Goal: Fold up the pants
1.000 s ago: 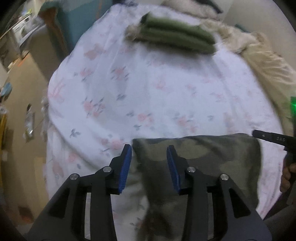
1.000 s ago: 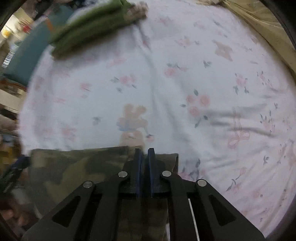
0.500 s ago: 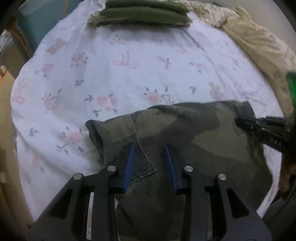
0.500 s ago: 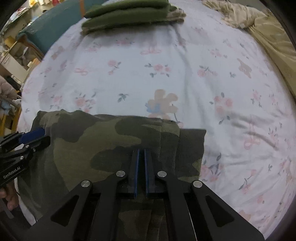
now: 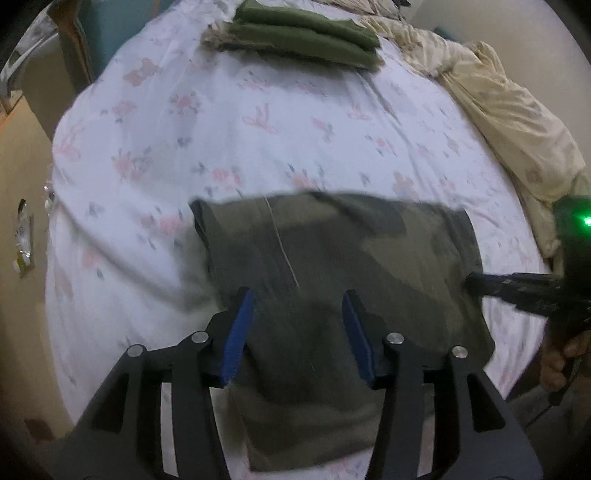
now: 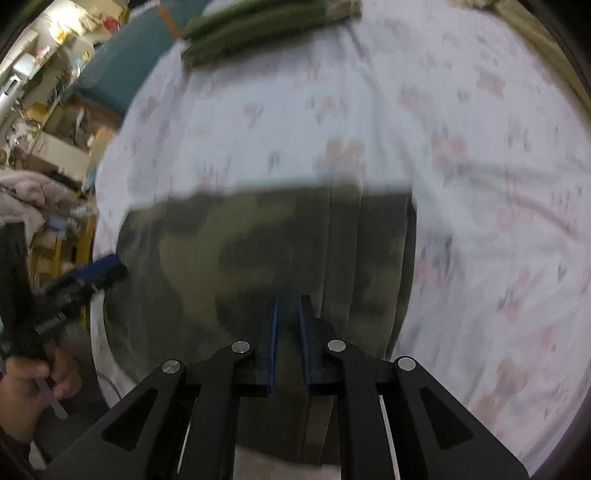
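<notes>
The camouflage pants lie folded in a flat rectangle on the near part of the floral bed sheet. They also show in the right wrist view. My left gripper is open above the pants' near left part, with nothing between its blue pads. My right gripper hovers over the pants' near right part, its pads a narrow gap apart with no cloth between them. The right gripper's tip shows in the left wrist view at the pants' right edge. The left gripper shows in the right wrist view.
Folded olive green clothes lie at the far end of the bed, also in the right wrist view. A cream blanket is bunched along the right side. The floor and a teal chair lie off the left edge.
My right gripper has let go of the pants and its pads have parted slightly. My left gripper has opened wider. Both have pulled back a little. The pants now lie flat.
</notes>
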`<act>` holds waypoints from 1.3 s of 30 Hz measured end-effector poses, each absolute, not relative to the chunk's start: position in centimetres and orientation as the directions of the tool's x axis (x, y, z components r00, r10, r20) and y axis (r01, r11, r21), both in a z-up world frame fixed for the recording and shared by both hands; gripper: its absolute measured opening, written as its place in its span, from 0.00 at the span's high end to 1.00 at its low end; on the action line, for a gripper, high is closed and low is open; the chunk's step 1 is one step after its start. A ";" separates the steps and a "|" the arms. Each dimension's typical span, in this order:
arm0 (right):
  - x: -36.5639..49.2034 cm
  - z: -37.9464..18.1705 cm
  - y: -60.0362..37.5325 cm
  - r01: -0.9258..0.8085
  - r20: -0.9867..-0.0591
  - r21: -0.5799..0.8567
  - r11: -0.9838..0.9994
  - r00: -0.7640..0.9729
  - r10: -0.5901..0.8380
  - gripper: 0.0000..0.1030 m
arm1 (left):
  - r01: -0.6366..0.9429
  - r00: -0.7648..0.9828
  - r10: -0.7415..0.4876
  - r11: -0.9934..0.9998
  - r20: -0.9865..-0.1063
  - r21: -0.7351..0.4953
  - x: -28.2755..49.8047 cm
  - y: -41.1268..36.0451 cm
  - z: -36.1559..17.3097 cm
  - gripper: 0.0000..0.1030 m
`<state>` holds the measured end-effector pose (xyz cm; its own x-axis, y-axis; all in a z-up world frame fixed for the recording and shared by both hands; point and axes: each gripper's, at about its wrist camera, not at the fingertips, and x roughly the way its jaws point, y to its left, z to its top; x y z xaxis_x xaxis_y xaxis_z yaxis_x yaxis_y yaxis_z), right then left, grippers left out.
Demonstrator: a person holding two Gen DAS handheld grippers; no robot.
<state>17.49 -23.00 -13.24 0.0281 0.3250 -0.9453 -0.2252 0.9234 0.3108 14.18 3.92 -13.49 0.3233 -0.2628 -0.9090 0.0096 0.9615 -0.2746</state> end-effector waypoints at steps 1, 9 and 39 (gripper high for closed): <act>17.0 -14.1 -22.8 -0.219 -0.956 0.279 0.935 0.029 0.292 0.91 | 0.018 0.292 -0.250 0.966 -0.923 -0.256 13.8 3.3 -14.5 0.53; 16.4 -12.4 -25.7 -0.203 -0.903 0.374 0.905 0.143 0.405 0.88 | -0.050 0.348 -0.275 0.949 -0.896 -0.311 13.1 4.8 -13.6 0.39; 13.3 -14.7 -25.6 -0.244 -0.795 0.545 0.802 0.155 0.587 0.73 | -0.062 0.319 -0.437 0.876 -0.841 -0.478 12.1 4.1 -15.4 0.74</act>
<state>13.32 -25.56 -14.68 0.1554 0.5870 -0.7945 -0.2444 0.8022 0.5448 12.12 4.05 -15.37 0.3194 -0.4365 -0.8411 -0.0620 0.8761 -0.4782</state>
